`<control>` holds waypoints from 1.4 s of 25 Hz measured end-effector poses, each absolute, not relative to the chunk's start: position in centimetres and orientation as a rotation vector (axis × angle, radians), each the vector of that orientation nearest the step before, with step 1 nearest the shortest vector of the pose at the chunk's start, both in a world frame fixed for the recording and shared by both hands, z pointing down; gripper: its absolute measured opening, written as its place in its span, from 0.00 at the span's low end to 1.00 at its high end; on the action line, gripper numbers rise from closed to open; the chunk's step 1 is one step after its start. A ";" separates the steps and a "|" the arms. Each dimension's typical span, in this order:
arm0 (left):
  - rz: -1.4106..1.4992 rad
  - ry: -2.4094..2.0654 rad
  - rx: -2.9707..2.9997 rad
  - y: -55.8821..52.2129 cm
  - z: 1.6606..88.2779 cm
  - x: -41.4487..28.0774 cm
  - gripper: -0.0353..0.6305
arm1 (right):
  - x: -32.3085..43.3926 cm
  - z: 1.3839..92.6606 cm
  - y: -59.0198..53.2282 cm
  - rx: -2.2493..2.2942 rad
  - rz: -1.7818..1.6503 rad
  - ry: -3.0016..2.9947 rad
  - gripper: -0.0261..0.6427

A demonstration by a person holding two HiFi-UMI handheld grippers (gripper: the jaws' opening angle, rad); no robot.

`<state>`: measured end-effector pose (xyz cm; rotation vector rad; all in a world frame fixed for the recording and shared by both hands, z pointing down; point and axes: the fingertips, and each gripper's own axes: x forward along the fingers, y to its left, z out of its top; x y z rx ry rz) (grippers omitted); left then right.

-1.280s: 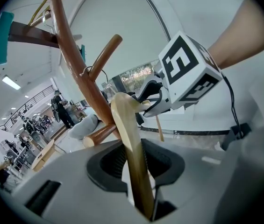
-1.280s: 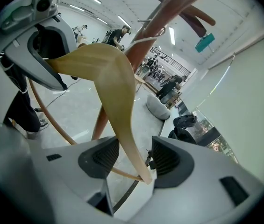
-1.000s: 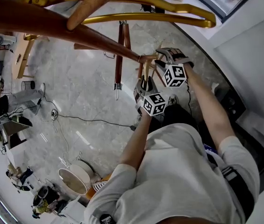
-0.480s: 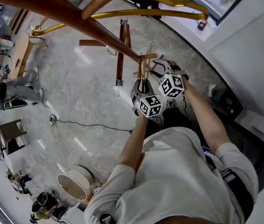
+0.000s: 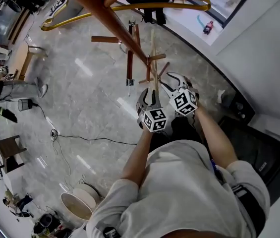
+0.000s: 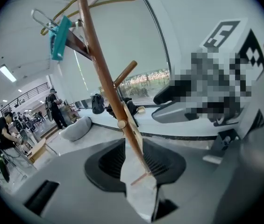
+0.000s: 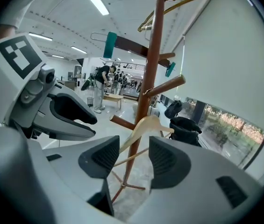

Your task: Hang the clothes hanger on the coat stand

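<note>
While the clothes hanger (image 5: 153, 43) is clamped by the left gripper (image 5: 150, 94) beside the coat stand (image 5: 100, 9), the right gripper (image 5: 173, 82), jaws wide, is being closed about it, no contact yet, presumably for steadying.

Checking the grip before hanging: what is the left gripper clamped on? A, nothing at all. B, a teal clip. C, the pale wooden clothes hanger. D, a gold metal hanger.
C: the left gripper view shows the left gripper with its jaws closed on the pale wooden clothes hanger.
</note>
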<state>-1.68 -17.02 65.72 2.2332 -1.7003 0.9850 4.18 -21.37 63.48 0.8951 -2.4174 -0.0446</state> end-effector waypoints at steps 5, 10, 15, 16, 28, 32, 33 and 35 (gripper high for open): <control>0.889 -1.687 2.256 -15.2 63.9 -2.9 0.21 | 4.3 61.5 -18.8 1.049 0.045 -2.405 0.28; 0.782 -1.674 2.299 -13.9 62.0 -4.6 0.21 | 3.6 59.3 -17.0 1.200 0.076 -2.400 0.19; 0.684 -1.630 2.355 -12.4 60.0 -6.1 0.21 | 3.2 56.3 -15.5 1.369 0.117 -2.448 0.07; 0.664 -1.615 2.365 -12.0 59.6 -6.4 0.21 | 3.2 55.7 -15.0 1.400 0.137 -2.452 0.06; 0.412 -1.530 2.534 -7.2 50.8 -11.6 0.08 | -0.1 47.5 -8.4 1.677 0.088 -2.437 0.05; 0.322 -1.499 2.533 -5.9 48.5 -12.4 0.07 | 0.3 44.5 -6.6 1.745 0.086 -2.423 0.05; 0.305 -1.497 2.531 -5.8 47.9 -12.5 0.07 | 0.2 43.7 -6.3 1.749 0.075 -2.425 0.05; 0.290 -1.501 2.539 -5.5 46.7 -12.2 0.07 | 0.2 42.3 -5.8 1.748 0.025 -2.431 0.05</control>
